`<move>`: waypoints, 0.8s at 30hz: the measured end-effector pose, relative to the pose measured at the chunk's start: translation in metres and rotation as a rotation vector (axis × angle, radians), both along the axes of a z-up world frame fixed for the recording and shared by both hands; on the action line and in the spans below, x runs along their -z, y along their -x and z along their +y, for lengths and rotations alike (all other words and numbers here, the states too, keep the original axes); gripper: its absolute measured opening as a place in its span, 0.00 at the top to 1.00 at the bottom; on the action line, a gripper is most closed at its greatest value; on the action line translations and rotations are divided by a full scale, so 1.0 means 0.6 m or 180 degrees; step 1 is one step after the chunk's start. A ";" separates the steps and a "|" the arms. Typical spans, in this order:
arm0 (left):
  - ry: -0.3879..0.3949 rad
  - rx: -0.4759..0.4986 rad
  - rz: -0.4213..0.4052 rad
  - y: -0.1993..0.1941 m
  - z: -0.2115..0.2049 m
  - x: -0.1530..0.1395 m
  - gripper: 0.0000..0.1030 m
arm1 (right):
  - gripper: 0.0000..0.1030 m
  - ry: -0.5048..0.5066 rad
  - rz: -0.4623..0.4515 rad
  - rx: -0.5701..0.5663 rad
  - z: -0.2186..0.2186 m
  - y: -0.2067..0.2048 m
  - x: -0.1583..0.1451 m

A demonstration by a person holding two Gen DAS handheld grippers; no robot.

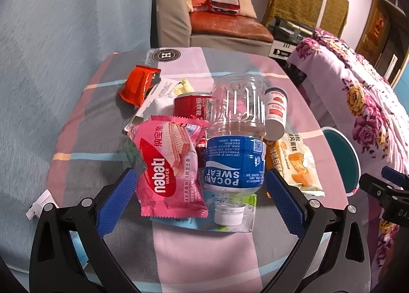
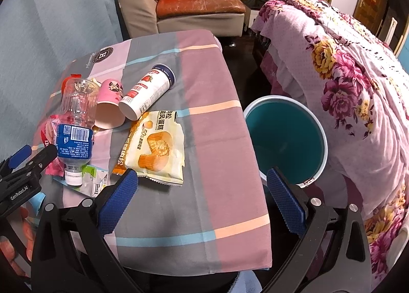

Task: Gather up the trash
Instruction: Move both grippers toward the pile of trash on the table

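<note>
Trash lies piled on a table under a checked cloth [image 1: 204,249]. An empty Pocari Sweat bottle [image 1: 234,144] lies cap toward me beside a pink Nabati wafer pack [image 1: 170,167]. My left gripper [image 1: 199,201] is open, its pads either side of both, touching neither. Behind lie a red can [image 1: 193,107], a white yogurt cup [image 1: 274,111], a cake wrapper [image 1: 296,165] and an orange-red wrapper [image 1: 138,85]. My right gripper [image 2: 202,201] is open and empty above the table's near right edge, the teal bin [image 2: 283,139] just beyond it.
A pink paper cup [image 2: 110,103] lies by the bottle [image 2: 74,129]. A flattened carton [image 2: 94,180] lies under the bottle's cap. A flowered bed [image 2: 345,75] stands right of the bin. A sofa [image 2: 194,3] with bags stands behind the table.
</note>
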State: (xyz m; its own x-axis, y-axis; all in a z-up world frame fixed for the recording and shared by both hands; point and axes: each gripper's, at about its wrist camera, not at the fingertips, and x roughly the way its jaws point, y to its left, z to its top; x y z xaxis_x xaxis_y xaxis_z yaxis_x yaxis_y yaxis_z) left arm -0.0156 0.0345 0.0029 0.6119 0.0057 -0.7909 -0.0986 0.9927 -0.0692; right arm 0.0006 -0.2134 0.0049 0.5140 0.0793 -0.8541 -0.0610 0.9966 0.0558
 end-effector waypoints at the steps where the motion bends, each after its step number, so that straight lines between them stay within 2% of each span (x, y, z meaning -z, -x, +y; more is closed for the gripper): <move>1: -0.0001 0.0004 0.0001 0.000 0.001 0.000 0.03 | 0.06 0.0008 0.0005 0.0001 0.002 0.000 0.001; 7: -0.0053 0.0016 0.0000 0.003 0.004 0.002 0.03 | 0.06 0.0041 0.0004 -0.0008 0.009 0.002 0.001; 24: -0.0002 0.0021 0.0003 0.006 0.023 0.012 0.03 | 0.06 0.0050 0.0074 -0.0039 0.025 0.008 0.009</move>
State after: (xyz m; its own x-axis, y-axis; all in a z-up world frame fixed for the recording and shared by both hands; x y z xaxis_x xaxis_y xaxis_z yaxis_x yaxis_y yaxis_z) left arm -0.0191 0.0482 -0.0043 0.6113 0.0021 -0.7914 -0.0920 0.9934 -0.0684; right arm -0.0043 -0.1984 -0.0006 0.4930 0.0721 -0.8670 -0.0722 0.9965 0.0418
